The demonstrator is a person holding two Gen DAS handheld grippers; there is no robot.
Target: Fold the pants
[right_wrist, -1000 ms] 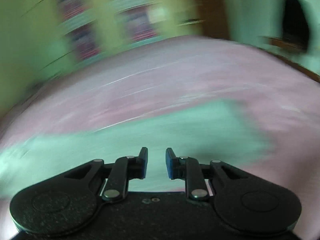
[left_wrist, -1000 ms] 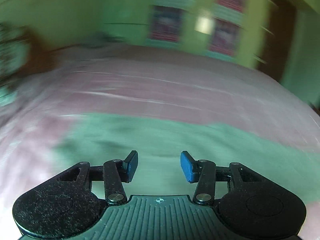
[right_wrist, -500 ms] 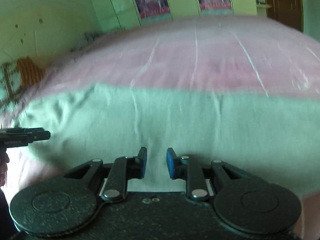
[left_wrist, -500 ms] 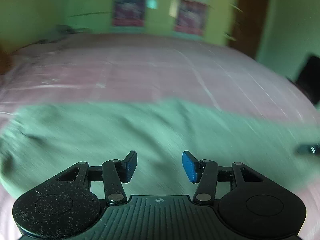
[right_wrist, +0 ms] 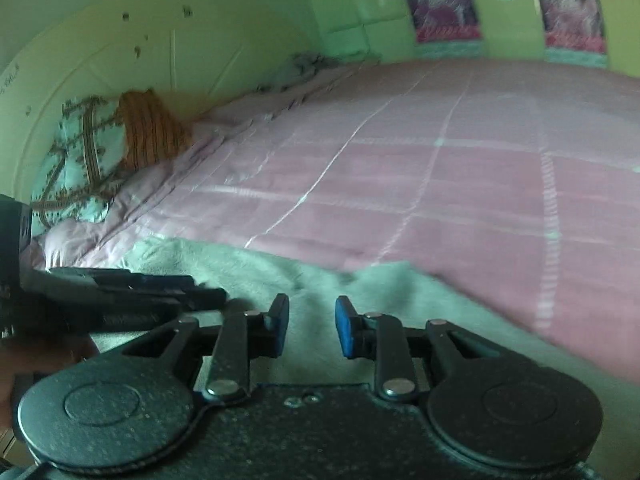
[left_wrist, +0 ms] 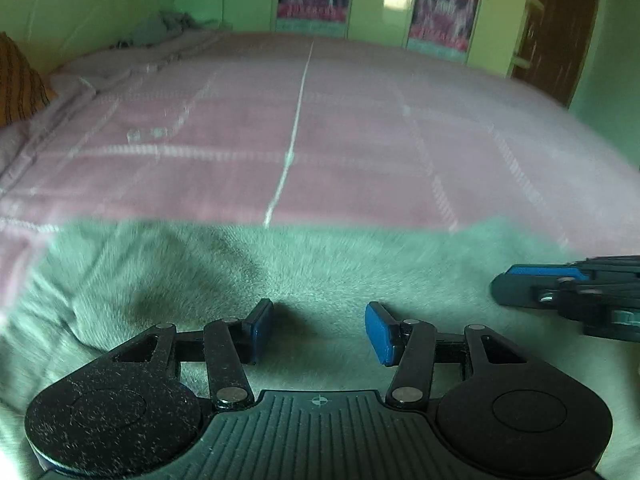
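Pale green pants lie spread flat across the near part of a pink checked bedspread. My left gripper is open and empty, low over the cloth. My right gripper is open and empty too, with a narrower gap, over the same pants. The right gripper also shows side-on at the right edge of the left wrist view. The left gripper shows side-on at the left of the right wrist view. The two grippers are close together.
An orange striped pillow and a patterned pillow lean at the headboard on the left. A bundle of cloth lies at the far corner. Green wardrobe doors with posters and a brown door stand beyond the bed.
Both views have swung left and settled, with less blur. The grippers have come closer together over the pants. Both stay open and empty.
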